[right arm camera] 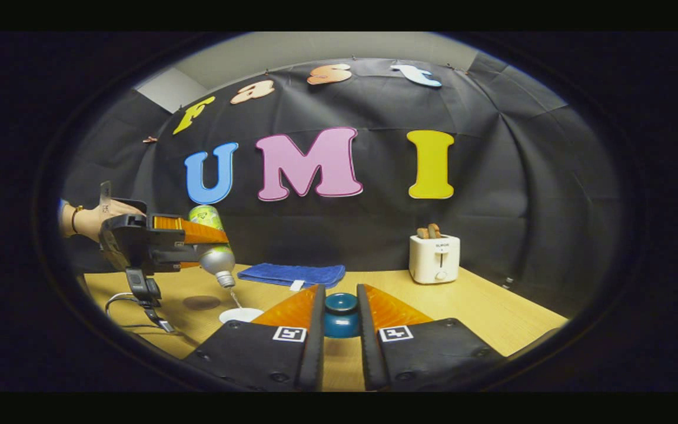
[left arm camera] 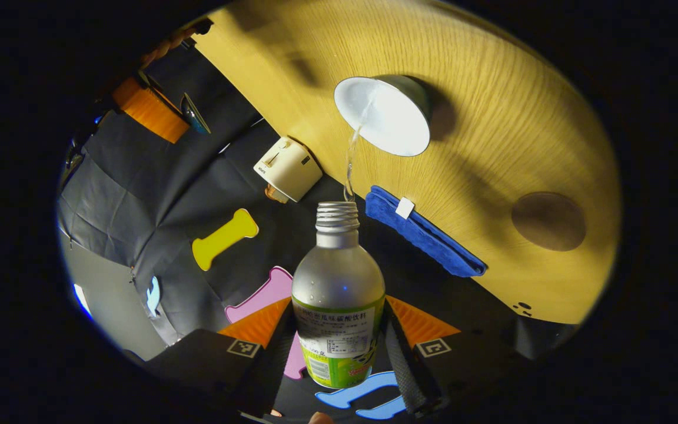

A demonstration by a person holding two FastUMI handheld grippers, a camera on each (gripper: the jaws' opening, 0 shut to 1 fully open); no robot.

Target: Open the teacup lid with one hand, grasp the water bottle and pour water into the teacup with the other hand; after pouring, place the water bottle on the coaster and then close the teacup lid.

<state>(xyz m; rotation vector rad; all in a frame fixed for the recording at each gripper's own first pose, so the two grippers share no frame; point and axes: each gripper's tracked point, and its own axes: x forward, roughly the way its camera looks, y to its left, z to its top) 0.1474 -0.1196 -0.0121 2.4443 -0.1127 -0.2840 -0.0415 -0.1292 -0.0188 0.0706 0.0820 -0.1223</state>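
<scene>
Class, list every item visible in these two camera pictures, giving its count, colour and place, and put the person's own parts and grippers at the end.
Clear plastic water bottle with green label: one, tilted, pouring a thin stream into the cup.
White teacup: one, on the table, lid off.
Dark blue round teacup lid: one, between the right gripper's fingers.
Brown round coaster: one, on the table, nothing on it.
Blue folded cloth: one, at the table's back edge.
White toaster: one, back right, toast inside.
Light wooden table: one.
Left gripper: holding the bottle.
Right gripper: holding the lid.
Hand: one, holding the left gripper.
</scene>
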